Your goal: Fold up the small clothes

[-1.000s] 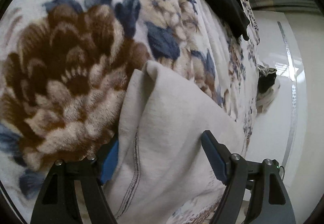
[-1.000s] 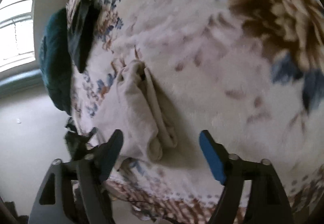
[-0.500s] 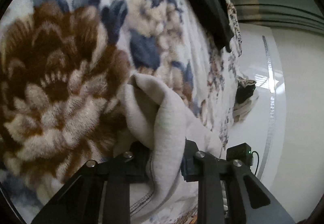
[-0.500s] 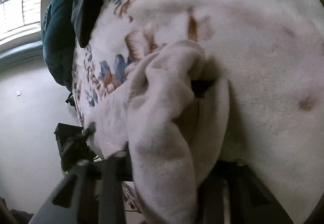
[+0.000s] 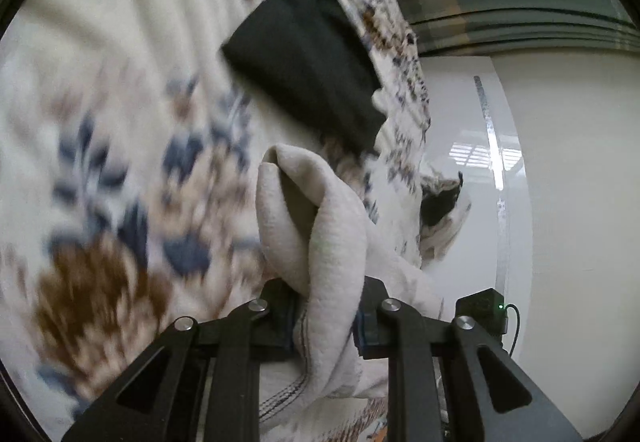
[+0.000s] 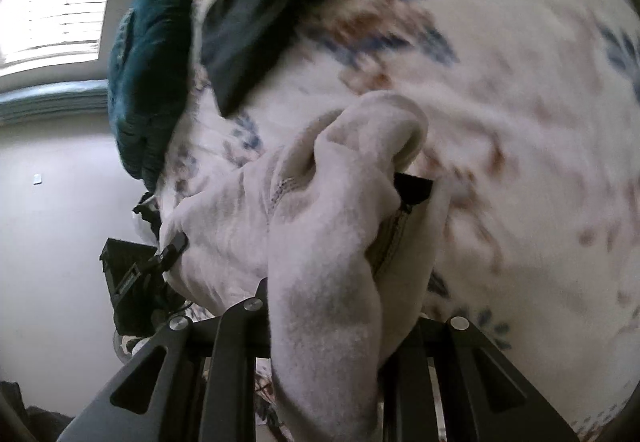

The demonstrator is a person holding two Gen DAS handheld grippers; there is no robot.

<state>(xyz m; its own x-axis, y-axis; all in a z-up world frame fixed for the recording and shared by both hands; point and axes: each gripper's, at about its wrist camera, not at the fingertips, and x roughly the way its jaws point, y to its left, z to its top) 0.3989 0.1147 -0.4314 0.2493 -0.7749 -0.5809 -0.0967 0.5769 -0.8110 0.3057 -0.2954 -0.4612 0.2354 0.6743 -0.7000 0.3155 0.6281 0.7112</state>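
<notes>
A small cream-white garment [image 5: 320,238] hangs bunched between both grippers above a flowered blanket [image 5: 120,146]. My left gripper [image 5: 326,318] is shut on one end of it; stitched hem shows below the jaws. My right gripper [image 6: 336,306] is shut on the other end of the same garment [image 6: 320,210], which drapes over and hides the fingertips. A black tag [image 6: 414,188] shows in its fold. The left gripper [image 6: 136,274] shows at lower left in the right wrist view.
A folded black garment [image 5: 308,70] lies on the blanket near its far edge; it also shows in the right wrist view [image 6: 256,26]. A dark teal cushion [image 6: 148,70] lies beyond it. White floor [image 5: 560,202] lies past the bed edge.
Both grippers went from open to shut on the cream garment, then lifted it off the blanket and carried it toward the black garment.
</notes>
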